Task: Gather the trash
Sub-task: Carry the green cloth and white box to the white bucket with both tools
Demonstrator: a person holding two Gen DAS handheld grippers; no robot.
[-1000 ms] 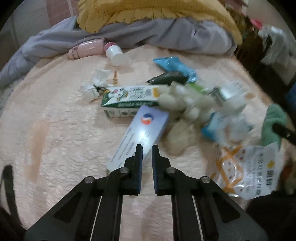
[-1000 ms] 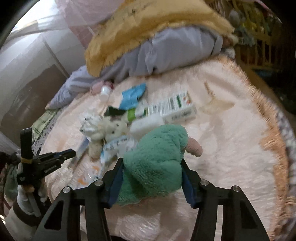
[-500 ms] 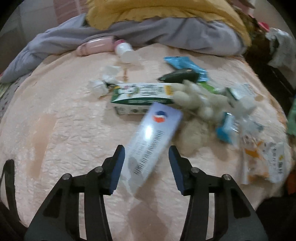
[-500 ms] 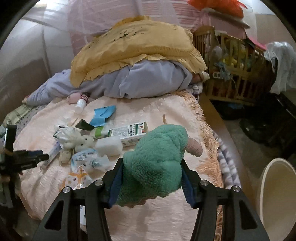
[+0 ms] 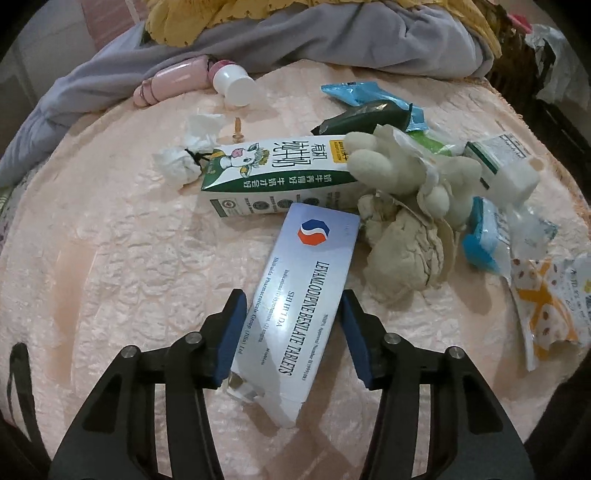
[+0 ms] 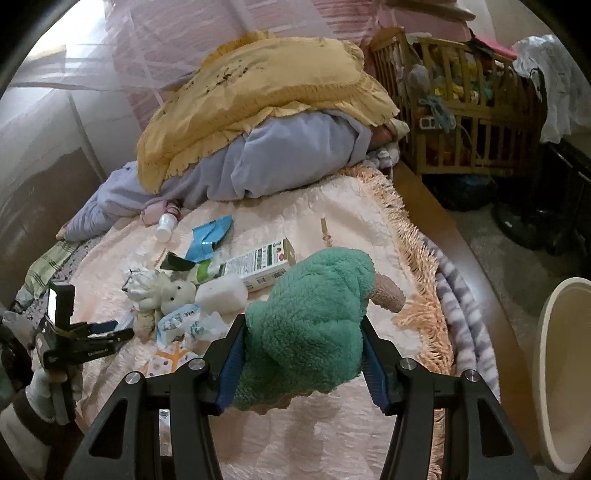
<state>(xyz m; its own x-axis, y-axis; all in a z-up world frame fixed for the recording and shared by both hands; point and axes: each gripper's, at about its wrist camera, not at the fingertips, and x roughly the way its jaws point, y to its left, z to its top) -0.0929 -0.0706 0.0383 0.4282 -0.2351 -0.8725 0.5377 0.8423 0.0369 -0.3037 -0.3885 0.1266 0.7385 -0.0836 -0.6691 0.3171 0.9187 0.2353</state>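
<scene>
Closest in, the left gripper has its blue-padded jaws spread either side of a flat white cardboard tablet box with a red-and-blue logo; they've just been opening, and the pads aren't pressing on it. The box lies flat on the peach quilted bedspread, torn end towards the camera.

The right gripper is clamped on a fluffy green plush toy, held up above the bed.

Just past the box there's a crumpled beige tissue wad, a green-and-white milk carton touching the box's far end, and a cream plush bunny. Farther back: a blue foil wrapper and a white plastic bottle by the grey blanket.
</scene>
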